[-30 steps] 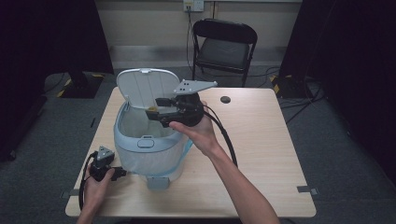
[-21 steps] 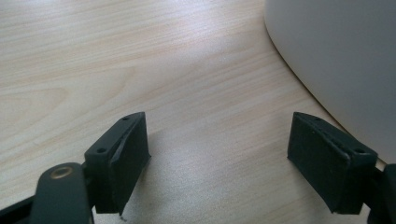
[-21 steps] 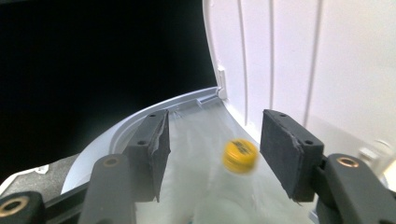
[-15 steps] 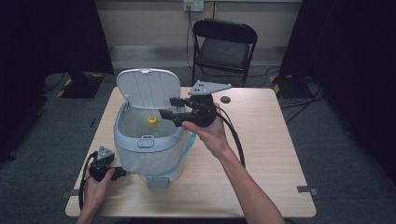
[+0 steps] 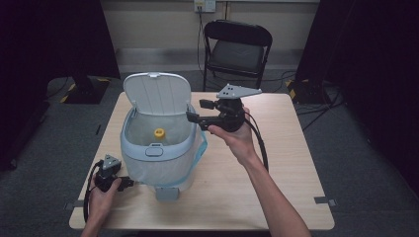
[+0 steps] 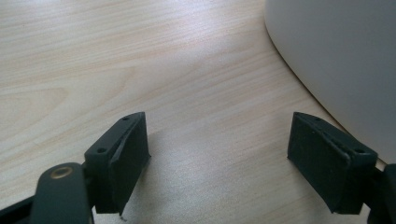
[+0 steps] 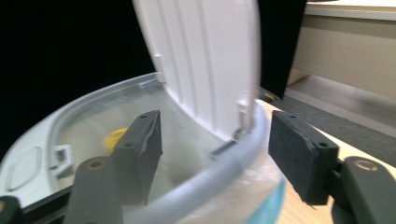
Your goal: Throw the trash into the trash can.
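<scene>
High view – bin: the pale blue bin stands on the left half of the table, its lid swung up and back, so the mouth is free for dropping things in.
High view – yellow item: a small yellow thing lies inside the bin on the liner, toward the back. What it is cannot be made out.
High view – right gripper: the right gripper is held level at the bin's right rim, jaws pointing left. They have just been opening and hold nothing; this looks like a release followed by a pull away.
High view – left gripper: the left gripper rests low on the table beside the bin's base, probably parked or steadying the bin; whether it touches the bin cannot be told.
High view – liner: a bag edge hangs over the right side.
Left gripper view – jaws: wide apart, only bare wood between them. The bin's wall curves in at right, close to one jaw; the rest of the bin is cut off.
Right gripper view – jaws: apart and empty, with the rim crossing between them.
Right gripper view – lid: upright, blurred and cut off at the top.
Right gripper view – yellow item: a patch half hidden behind the left jaw.
</scene>
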`<state>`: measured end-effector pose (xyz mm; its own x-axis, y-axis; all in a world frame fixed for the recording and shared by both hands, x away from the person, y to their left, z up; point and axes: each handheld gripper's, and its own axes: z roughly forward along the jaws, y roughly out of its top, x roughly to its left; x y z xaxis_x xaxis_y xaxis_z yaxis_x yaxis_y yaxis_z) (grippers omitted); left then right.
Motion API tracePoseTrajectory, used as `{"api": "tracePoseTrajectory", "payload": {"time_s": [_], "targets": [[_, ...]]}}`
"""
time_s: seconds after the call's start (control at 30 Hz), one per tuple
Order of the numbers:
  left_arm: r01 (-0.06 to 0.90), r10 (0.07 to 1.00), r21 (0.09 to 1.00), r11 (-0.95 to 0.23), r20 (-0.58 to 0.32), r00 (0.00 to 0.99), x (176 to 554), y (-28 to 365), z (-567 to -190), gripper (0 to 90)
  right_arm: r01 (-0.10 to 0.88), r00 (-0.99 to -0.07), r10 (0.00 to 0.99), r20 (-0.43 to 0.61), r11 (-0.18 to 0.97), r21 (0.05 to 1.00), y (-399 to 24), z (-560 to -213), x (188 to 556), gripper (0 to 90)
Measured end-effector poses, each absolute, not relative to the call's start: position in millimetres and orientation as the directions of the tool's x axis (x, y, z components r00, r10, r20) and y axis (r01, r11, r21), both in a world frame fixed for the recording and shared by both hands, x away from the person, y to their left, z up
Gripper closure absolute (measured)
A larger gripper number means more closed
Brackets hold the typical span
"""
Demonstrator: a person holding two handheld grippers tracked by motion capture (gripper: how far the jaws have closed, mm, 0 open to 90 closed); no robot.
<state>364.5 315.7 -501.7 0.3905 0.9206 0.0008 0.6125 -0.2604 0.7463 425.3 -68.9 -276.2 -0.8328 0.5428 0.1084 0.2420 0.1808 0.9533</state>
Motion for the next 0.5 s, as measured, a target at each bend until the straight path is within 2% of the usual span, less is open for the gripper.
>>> {"api": "tracePoseTrajectory", "payload": {"time_s": [0.5], "targets": [[0.613,0.921,0.746,-0.261,0.001,0.391,364,316,-502,19.8,0.286,-0.752,0.65,0.112,0.167,0.944,-82,-284,455,24.9]]}}
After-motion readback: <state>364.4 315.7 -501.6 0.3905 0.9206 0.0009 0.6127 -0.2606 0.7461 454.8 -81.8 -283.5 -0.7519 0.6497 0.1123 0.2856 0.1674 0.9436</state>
